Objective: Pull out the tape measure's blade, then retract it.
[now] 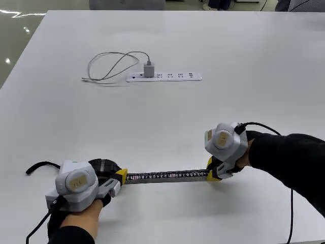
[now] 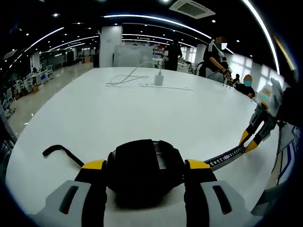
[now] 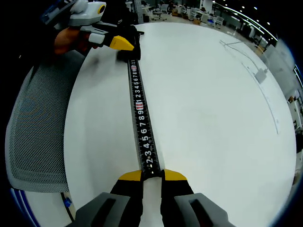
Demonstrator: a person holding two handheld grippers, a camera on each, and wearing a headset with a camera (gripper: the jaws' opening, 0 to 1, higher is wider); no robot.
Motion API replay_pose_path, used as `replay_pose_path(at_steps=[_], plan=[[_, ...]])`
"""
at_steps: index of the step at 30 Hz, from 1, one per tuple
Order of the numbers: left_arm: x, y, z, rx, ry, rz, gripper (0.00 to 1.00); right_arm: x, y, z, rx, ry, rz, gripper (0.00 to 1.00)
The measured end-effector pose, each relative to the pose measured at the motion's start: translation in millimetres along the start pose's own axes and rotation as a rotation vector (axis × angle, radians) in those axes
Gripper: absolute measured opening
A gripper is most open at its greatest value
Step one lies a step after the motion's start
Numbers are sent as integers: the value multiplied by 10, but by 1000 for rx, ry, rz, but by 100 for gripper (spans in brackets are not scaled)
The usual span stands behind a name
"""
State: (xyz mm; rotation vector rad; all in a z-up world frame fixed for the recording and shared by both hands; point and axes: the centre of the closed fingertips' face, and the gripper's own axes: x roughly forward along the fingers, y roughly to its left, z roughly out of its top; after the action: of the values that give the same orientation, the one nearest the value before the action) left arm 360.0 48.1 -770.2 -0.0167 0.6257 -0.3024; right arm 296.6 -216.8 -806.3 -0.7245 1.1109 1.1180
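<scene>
Clamping the black tape measure case (image 1: 104,166) in the left gripper (image 2: 146,165) at eight o'clock on the table (image 1: 203,40), the person (image 1: 294,157) should draw the right gripper (image 3: 152,176), pinching the tip of the blade (image 3: 141,118) at four o'clock, straight and level, avoiding kinks.

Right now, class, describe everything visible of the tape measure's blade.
The blade is a narrow black strip with white numerals and some red. It is pulled out straight over the white table, running from the black case in the left hand-held gripper to the right hand-held gripper, shut on its end.
</scene>
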Motion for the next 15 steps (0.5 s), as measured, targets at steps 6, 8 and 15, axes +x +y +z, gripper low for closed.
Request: replay_pose_path(at_steps=[6, 8, 15], plan=[[-4, 1, -6, 7, 16, 9, 62, 4, -8, 0, 12, -4, 6, 9], [-4, -2, -8, 23, 23, 13, 60, 1, -8, -2, 14, -10, 12, 9], [-19, -1, -4, 22, 15, -1, 59, 7, 4, 9, -2, -23, 18, 9]])
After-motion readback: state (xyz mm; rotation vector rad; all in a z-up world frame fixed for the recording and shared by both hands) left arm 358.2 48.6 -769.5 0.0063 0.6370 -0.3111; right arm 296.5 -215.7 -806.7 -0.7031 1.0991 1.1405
